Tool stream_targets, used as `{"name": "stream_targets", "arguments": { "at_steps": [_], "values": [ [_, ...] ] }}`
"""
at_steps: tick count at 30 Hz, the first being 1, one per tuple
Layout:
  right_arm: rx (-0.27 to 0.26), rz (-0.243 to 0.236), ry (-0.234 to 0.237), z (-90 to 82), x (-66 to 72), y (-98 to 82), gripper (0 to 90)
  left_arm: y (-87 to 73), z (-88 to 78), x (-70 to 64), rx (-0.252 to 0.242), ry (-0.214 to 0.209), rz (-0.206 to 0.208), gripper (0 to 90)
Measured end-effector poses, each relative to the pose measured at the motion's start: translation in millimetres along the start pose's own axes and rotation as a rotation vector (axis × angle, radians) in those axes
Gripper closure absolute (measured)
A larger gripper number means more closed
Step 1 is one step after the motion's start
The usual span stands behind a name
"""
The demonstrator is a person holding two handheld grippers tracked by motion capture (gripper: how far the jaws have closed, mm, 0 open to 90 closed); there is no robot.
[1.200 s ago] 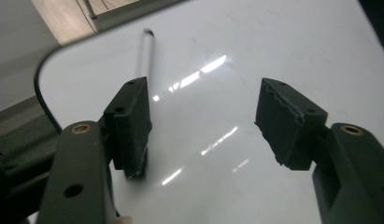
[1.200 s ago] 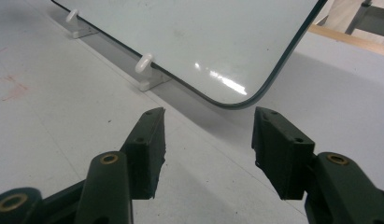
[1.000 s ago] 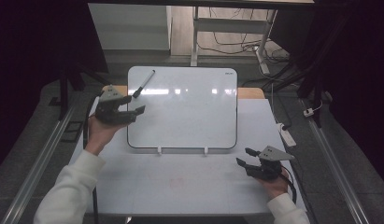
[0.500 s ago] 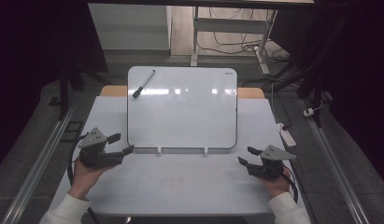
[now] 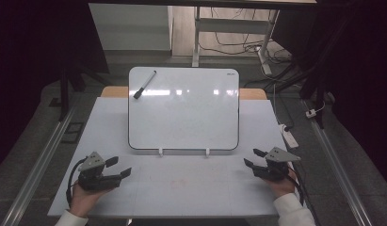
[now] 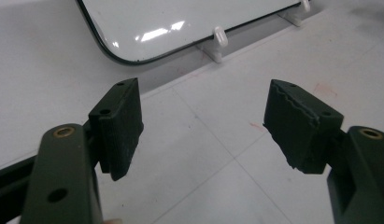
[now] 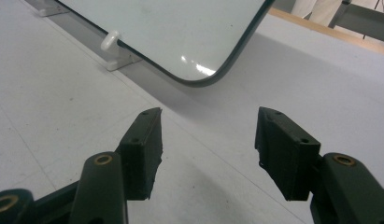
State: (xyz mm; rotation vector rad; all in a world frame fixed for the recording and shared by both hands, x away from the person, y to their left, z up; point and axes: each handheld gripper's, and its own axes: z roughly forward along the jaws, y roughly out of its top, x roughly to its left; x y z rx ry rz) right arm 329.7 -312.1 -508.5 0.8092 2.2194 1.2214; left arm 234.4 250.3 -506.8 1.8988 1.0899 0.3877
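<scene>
My marker (image 5: 144, 84) lies on the whiteboard (image 5: 183, 110), in its far left corner, long axis slanting away to the right; my left gripper (image 5: 119, 168) rests on the counter (image 5: 181, 188) nearer to it, jaws just opening, empty; my right gripper (image 5: 250, 158) gapes empty too

We see a white board (image 5: 183, 110) with a thin dark rim and rounded corners, propped at a tilt on two small white feet (image 5: 160, 151) along its near edge, in the middle of the table. Its glossy face is blank and catches reflections of light. A marker (image 5: 144, 84) with a black cap and a slim grey body rests slantwise on the board's upper left corner, cap end lower and toward the left edge.
</scene>
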Motion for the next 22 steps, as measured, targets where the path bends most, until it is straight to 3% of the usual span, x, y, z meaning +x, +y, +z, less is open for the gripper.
{"name": "stream_targets", "arguments": {
  "at_steps": [9, 22],
  "values": [
    [-0.009, -0.002, 0.007, -1.9, 0.4, 0.0, 41.5, 0.1, 7.0, -1.6, 0.018, 0.015, 0.024, 28.1],
    [-0.019, -0.017, 0.026, -3.8, 5.3, 1.7, 41.4, -0.5, 8.9, -0.6, 0.022, 0.019, 0.022, 27.7]
  ]
}}
